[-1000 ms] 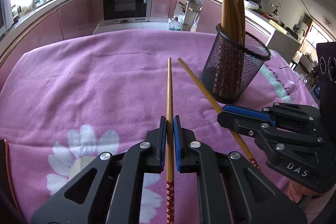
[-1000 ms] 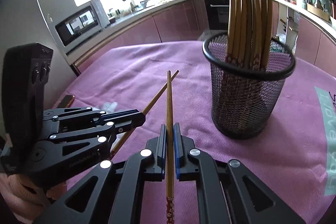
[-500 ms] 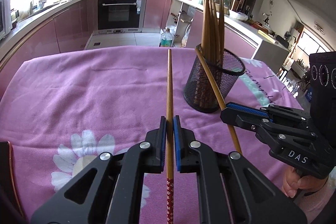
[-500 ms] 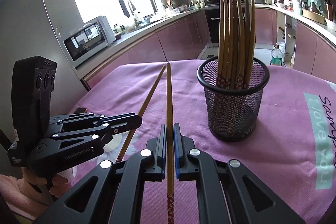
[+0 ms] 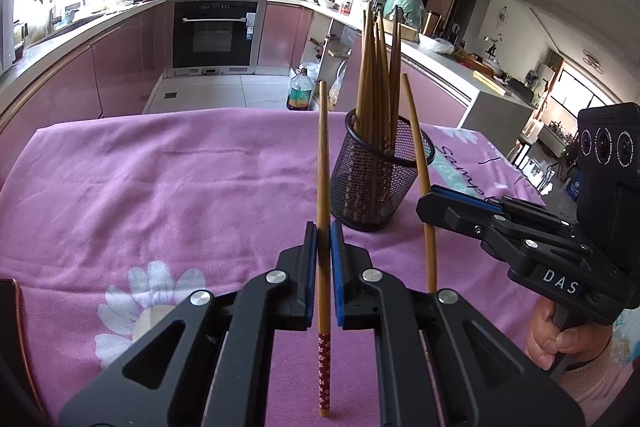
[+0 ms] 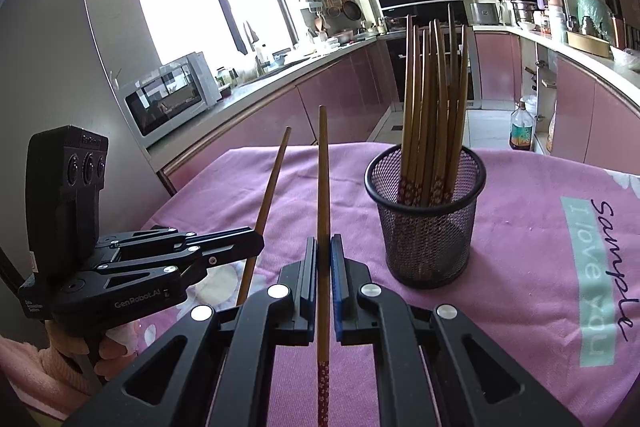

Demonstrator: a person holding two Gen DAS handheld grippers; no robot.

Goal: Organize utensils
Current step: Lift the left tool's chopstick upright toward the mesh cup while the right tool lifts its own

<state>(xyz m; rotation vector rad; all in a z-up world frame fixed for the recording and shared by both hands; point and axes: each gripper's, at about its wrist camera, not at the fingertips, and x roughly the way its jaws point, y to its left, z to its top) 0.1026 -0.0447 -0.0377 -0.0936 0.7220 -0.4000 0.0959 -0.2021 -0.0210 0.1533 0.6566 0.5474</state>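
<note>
My left gripper [image 5: 324,231] is shut on a wooden chopstick [image 5: 322,155] with a red patterned end, which points up and forward. My right gripper [image 6: 324,247] is shut on a matching chopstick [image 6: 323,179]. Each gripper also shows in the other's view: the right gripper [image 5: 430,201] with its chopstick [image 5: 416,139], the left gripper [image 6: 256,239] with its chopstick [image 6: 272,183]. A black mesh cup [image 5: 376,187] [image 6: 428,243] stands on the table ahead, holding several upright chopsticks [image 6: 432,99]. Both held chopsticks hang above the cloth, short of the cup.
A pink tablecloth [image 5: 160,187] with white flowers and printed words [image 6: 600,267] covers the table. A dark flat object [image 5: 10,307] lies at the left edge. A person's hand [image 5: 552,335] grips the right handle. Kitchen counters and an oven [image 5: 216,31] lie beyond the table.
Both grippers have risen and tipped upward with their chopsticks still clamped. The chopstick tips have lifted off the cloth, and the mesh cup now sits lower and farther off in both views.
</note>
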